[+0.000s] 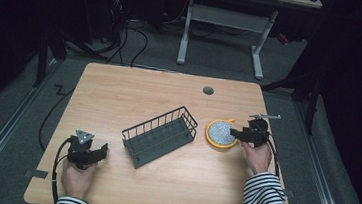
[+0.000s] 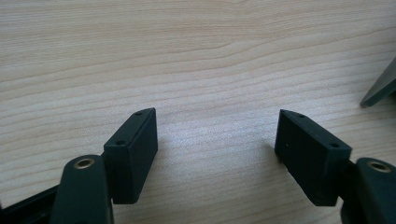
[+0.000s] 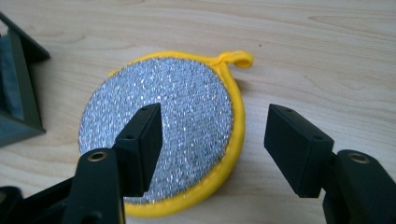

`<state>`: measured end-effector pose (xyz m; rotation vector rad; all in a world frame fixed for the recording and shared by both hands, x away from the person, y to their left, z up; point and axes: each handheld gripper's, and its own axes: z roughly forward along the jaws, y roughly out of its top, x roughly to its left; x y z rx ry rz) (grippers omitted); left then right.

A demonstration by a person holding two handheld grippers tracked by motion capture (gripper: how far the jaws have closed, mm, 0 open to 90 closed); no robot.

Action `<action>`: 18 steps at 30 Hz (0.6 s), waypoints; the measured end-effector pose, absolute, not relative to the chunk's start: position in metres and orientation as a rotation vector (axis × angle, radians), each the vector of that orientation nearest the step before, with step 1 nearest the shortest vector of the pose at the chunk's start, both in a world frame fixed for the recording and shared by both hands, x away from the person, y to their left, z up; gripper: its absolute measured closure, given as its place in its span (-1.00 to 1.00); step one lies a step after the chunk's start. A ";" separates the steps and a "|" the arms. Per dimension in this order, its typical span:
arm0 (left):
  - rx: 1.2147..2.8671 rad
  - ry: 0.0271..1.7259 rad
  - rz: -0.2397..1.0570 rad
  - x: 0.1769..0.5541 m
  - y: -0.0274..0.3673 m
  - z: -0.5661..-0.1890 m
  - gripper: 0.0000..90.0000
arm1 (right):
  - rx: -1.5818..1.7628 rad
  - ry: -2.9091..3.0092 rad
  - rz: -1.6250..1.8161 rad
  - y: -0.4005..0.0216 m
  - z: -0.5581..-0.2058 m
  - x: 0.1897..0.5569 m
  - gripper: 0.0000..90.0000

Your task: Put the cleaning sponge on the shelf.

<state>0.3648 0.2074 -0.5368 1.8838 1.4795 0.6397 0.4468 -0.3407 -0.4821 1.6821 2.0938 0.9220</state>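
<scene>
Near the front left corner of the tabletop point(image 1: 120, 83), we see the left tool point(image 1: 94, 155) held low over bare wood in a hand with a striped cuff, a grey three-cornered plate on its top and a black cable looping back toward the front edge. In the left gripper view its two blocky black jaws stand wide apart with nothing between them but pale, fine-grained wood, matte and streaked with long wavy lines.

At the middle of the tabletop sits a dark wire basket point(image 1: 159, 135), a long rectangular trough of thin upright bars under a rounded top rail, set at a slant to the edges. It looks empty, as far as we can tell from above.

Just beside its right end, toward the right edge, lies a round scouring pad point(image 3: 163, 123): a flat disc with a glittering silver mesh face, a smooth yellow fabric rim and a small yellow hanging loop.

At that pad's right side we find the right tool point(image 1: 234, 133), held by the other hand. In the right gripper view its square-ended jaws are spread apart, one over the silver face and one past the yellow rim, gripping nothing.
</scene>
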 end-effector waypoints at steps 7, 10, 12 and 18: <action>1.881 1.481 0.641 0.365 0.207 -0.537 -0.32 | 1.762 2.104 0.918 -0.340 -0.487 0.461 -0.14; 1.883 1.481 0.640 0.365 0.207 -0.537 -0.32 | 1.787 2.107 0.902 -0.339 -0.490 0.466 -0.11; 1.883 1.481 0.640 0.365 0.207 -0.537 -0.32 | 1.810 2.113 0.895 -0.339 -0.494 0.468 -0.09; 1.883 1.480 0.640 0.365 0.207 -0.537 -0.32 | 1.858 2.142 0.956 -0.343 -0.502 0.472 0.13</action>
